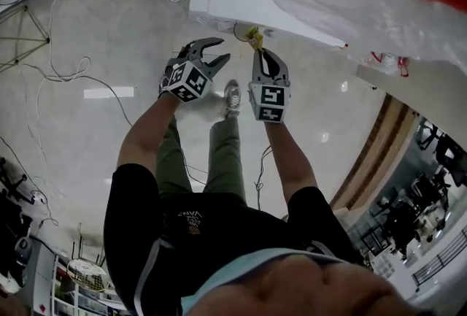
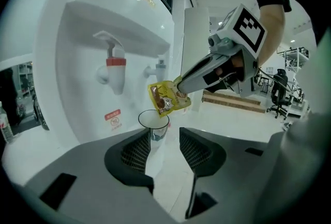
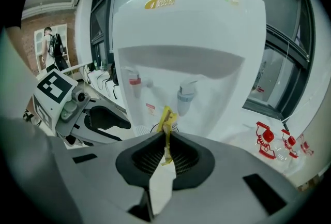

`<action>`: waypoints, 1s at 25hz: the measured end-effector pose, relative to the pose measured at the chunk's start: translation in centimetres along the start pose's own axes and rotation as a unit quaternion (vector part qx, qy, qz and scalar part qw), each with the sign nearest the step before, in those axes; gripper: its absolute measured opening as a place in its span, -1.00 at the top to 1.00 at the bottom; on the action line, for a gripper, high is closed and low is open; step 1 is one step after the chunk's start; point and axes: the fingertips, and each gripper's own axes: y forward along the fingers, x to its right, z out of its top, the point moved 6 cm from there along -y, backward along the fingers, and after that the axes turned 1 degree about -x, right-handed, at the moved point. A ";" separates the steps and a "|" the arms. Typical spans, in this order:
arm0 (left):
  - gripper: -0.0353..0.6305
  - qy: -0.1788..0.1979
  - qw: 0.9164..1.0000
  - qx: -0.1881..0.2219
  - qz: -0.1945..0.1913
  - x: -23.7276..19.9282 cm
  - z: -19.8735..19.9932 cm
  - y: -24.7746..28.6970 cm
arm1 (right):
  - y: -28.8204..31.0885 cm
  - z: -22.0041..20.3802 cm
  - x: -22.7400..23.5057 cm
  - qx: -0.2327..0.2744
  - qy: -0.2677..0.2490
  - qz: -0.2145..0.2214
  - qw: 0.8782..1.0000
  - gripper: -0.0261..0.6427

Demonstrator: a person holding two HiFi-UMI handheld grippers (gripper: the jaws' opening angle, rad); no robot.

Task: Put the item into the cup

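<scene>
A small white paper cup stands upright on the ledge of a white water dispenser, below its taps. A yellow sachet hangs just above the cup's rim, tilted, pinched at its top by my right gripper. In the right gripper view the sachet stands edge-on between the pads of that gripper, which is shut on it. My left gripper is open and holds nothing, with the cup a little beyond its jaws. The head view shows the left gripper beside the right gripper, both at the dispenser's front.
A red tap and a blue tap jut out above the cup. Red-capped things lie on the surface right of the dispenser. Cables trail over the glossy floor below. The person's shoe is under the grippers.
</scene>
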 end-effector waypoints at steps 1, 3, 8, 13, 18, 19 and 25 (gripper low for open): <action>0.37 0.005 1.000 -0.002 -0.003 -0.2 -0.3 0.4 | 0.6 0.0 0.0 -0.002 -0.004 -0.001 1.000 0.77; 0.31 0.015 1.000 -0.006 -0.010 -0.7 -0.9 1.3 | 1.8 -0.2 -0.1 -0.006 -0.012 -0.003 1.000 0.77; 0.16 0.048 0.998 -0.021 -0.031 -2.0 -2.4 3.2 | 4.0 0.1 -0.9 -0.016 -0.002 -0.005 1.000 0.77; 0.05 0.064 0.996 -0.021 -0.053 -3.0 -2.8 4.3 | 6.0 0.0 -1.1 -0.019 -0.017 -0.011 1.000 0.77; 0.00 0.068 0.995 -0.015 -0.065 -3.3 -3.3 5.4 | 7.5 0.0 -1.3 -0.018 -0.037 -0.016 0.999 0.77; 0.00 0.069 0.995 -0.013 -0.068 -3.4 -3.3 5.6 | 7.7 0.1 -1.3 -0.018 -0.040 -0.017 0.999 0.77; -0.03 0.066 0.995 -0.004 -0.081 -3.6 -3.5 5.9 | 8.8 0.1 -1.4 -0.021 -0.058 -0.017 0.998 0.77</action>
